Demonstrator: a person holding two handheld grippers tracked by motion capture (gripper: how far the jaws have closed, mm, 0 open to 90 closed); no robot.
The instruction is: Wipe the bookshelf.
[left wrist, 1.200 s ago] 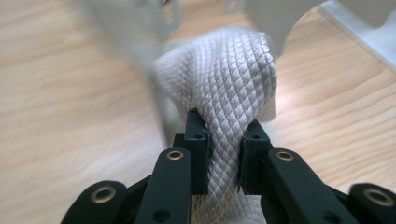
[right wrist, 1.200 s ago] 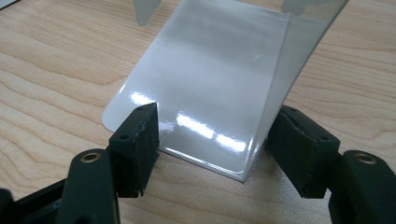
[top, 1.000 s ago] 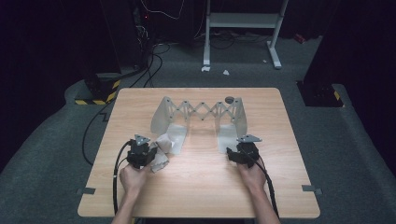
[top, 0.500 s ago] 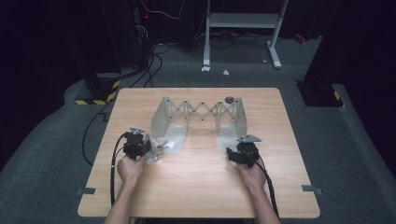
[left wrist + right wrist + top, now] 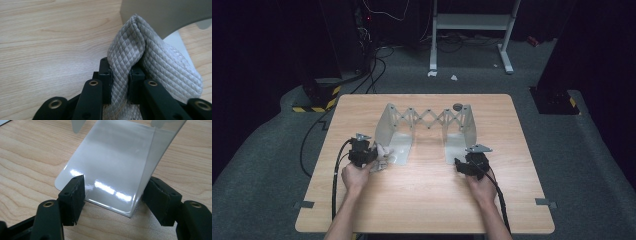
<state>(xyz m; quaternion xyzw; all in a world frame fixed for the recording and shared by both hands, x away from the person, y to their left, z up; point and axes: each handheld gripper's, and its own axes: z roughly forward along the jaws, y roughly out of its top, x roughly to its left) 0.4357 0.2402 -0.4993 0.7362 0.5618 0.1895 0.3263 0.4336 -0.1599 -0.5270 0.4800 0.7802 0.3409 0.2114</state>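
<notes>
A: Status?
B: Left gripper clenched on the quilted grey cloth — cloth sits at the rack's left foot, roughly 9 o'clock on the tabletop.
A: Right?
B: Right gripper released, jaws straddling the rack's glossy right foot plate at 3 o'clock, not pinching.
A: Progress?
B: Cloth picked — I'd say hanging it on the rack is all left.

Left gripper (quilted grey cloth clamped in jaws) shifted sideways, nearer table's left edge.
</notes>
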